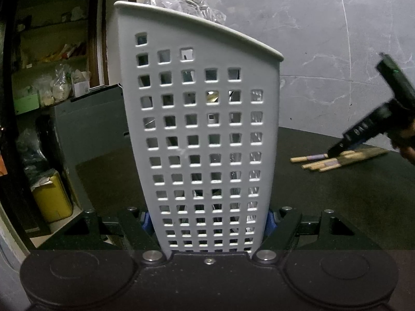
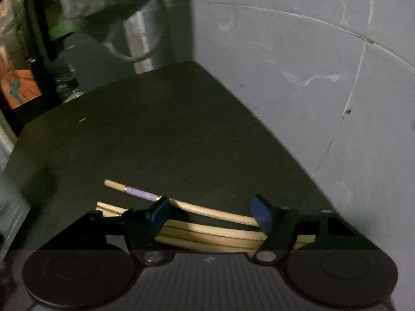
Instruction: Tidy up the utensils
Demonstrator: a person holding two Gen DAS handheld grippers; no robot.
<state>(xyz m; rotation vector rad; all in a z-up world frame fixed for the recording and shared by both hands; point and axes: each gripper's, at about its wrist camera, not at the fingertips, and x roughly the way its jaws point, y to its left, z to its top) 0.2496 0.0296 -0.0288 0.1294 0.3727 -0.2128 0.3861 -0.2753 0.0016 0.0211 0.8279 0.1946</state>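
Note:
A tall grey perforated utensil holder (image 1: 199, 129) stands upright on the dark table, filling the middle of the left wrist view. My left gripper (image 1: 207, 220) is shut on its lower part, one blue pad against each side. Metal utensils show dimly through its holes. Several wooden chopsticks (image 2: 207, 233) lie in a bundle on the table, one with a purple band (image 2: 140, 193). My right gripper (image 2: 210, 213) hangs open just over them, its blue pads apart and the sticks running across beneath. From the left wrist view, the right gripper (image 1: 337, 150) tilts down onto the chopsticks (image 1: 311, 158) at far right.
The dark table (image 2: 155, 134) ends at a grey marble wall (image 1: 324, 39) behind and to the right. A grey box (image 1: 88, 129) stands left of the holder. Cluttered shelves (image 1: 52, 77) and a yellow container (image 1: 52, 199) sit beyond the table's left edge.

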